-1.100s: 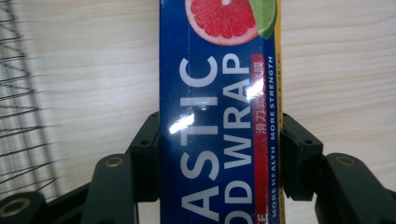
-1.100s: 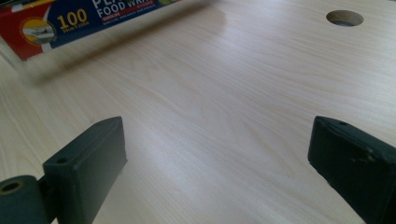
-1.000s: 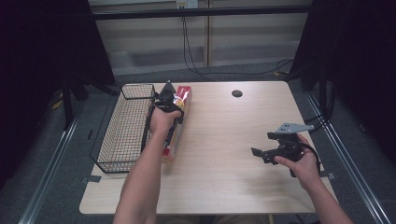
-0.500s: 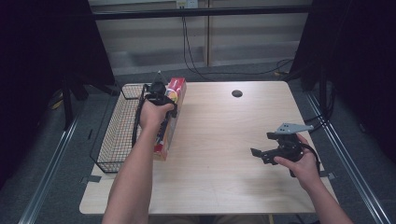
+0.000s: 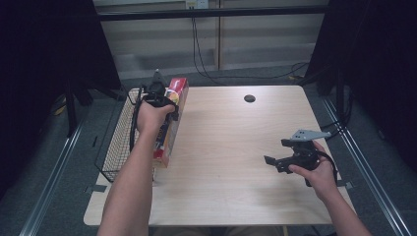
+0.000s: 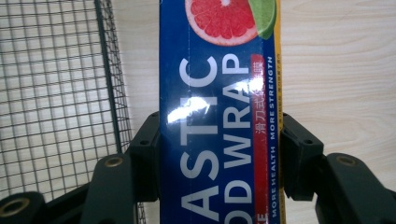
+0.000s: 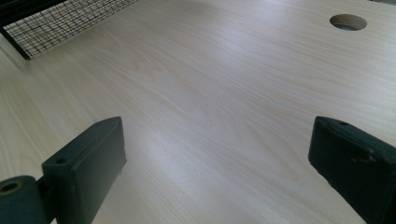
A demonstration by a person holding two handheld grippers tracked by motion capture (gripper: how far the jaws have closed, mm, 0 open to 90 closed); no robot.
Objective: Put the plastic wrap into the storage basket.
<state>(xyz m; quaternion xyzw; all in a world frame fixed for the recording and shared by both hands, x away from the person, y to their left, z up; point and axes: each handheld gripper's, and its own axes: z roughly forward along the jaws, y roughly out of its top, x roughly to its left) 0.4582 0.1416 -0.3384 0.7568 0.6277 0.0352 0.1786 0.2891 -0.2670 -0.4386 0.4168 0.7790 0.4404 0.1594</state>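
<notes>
Transfer step in hand: the left hand-held gripper is clamped on the long blue plastic-wrap carton, carried beside the black wire basket. The right hand-held gripper rests wide open, empty, on the pale wooden desk. Next move, as judged: carry the carton over the rim and lower it in.

I counted one long blue cardboard plastic-wrap box, one black wire basket, and two black grippers.

The wire basket sits on the left edge of the bench, and its near wall is the one raised barrier. Just right of the basket, the plastic wrap box hangs in the left gripper, narrowing that strip. Farther right of the basket, bare wood runs open past the small round hole.
</notes>
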